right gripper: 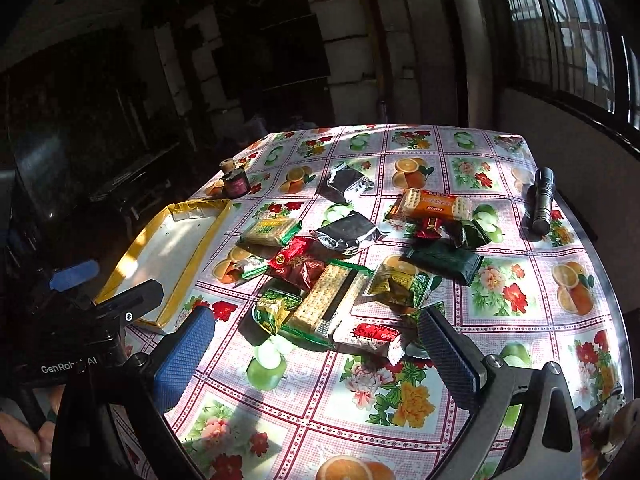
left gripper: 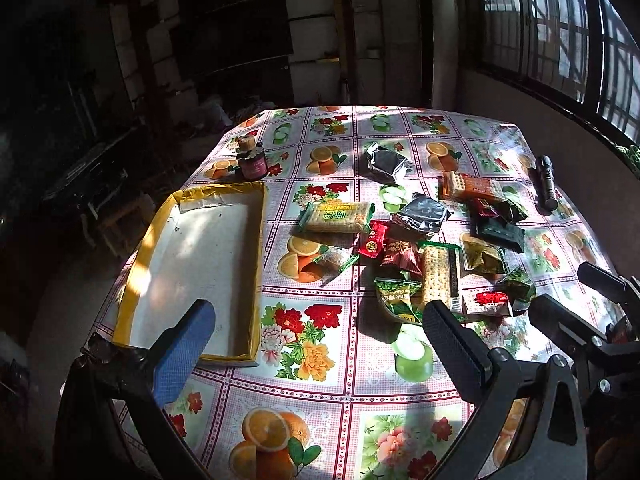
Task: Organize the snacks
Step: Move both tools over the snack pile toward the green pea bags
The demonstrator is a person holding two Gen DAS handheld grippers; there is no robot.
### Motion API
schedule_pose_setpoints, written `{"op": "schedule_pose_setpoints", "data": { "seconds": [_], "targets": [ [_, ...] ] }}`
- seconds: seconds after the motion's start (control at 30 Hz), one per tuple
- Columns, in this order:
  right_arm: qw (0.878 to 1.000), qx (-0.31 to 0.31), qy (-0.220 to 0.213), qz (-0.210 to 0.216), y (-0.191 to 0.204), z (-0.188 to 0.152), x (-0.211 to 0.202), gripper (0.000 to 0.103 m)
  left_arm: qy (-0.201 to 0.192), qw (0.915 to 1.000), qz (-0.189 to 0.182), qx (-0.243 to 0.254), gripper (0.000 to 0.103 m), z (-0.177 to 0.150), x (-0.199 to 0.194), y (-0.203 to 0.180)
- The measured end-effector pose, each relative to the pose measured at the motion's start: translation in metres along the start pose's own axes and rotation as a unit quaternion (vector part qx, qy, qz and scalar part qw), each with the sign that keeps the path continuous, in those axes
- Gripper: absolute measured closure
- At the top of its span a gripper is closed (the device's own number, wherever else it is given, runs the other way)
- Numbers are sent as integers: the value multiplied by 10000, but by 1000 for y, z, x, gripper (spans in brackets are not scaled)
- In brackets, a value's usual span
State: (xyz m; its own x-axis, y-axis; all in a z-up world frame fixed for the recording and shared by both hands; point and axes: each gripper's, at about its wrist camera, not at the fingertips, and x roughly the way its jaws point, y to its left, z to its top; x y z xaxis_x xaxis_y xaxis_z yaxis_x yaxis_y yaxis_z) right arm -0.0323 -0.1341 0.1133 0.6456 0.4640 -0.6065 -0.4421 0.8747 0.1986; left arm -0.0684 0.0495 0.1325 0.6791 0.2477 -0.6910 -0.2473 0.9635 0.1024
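Note:
Several wrapped snacks lie in a loose pile (left gripper: 420,248) (right gripper: 360,264) on the fruit-and-flower tablecloth: cracker packs, silver foil packs, red, green and dark packets. An empty shallow box with a yellow rim (left gripper: 192,264) (right gripper: 168,252) lies at the left. My left gripper (left gripper: 316,332) is open and empty, above the table's near edge between box and pile. My right gripper (right gripper: 316,344) is open and empty, just short of the nearest packets, with a red-and-white packet (right gripper: 372,334) between its fingers' line.
A small dark jar with a cork top (left gripper: 251,158) (right gripper: 235,179) stands behind the box. A black flashlight (left gripper: 546,182) (right gripper: 542,200) lies at the right edge. The table's far edge (left gripper: 380,109) borders a dark room; a wall with barred windows is at right.

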Motion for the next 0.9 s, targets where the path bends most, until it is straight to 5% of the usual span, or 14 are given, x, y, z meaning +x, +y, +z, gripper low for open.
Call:
{"op": "schedule_pose_setpoints", "data": {
  "seconds": [0.9],
  "targets": [
    [9985, -102, 356, -408, -14, -22, 11, 1, 287, 9995, 23, -162, 0, -8, 18, 9]
  ]
}}
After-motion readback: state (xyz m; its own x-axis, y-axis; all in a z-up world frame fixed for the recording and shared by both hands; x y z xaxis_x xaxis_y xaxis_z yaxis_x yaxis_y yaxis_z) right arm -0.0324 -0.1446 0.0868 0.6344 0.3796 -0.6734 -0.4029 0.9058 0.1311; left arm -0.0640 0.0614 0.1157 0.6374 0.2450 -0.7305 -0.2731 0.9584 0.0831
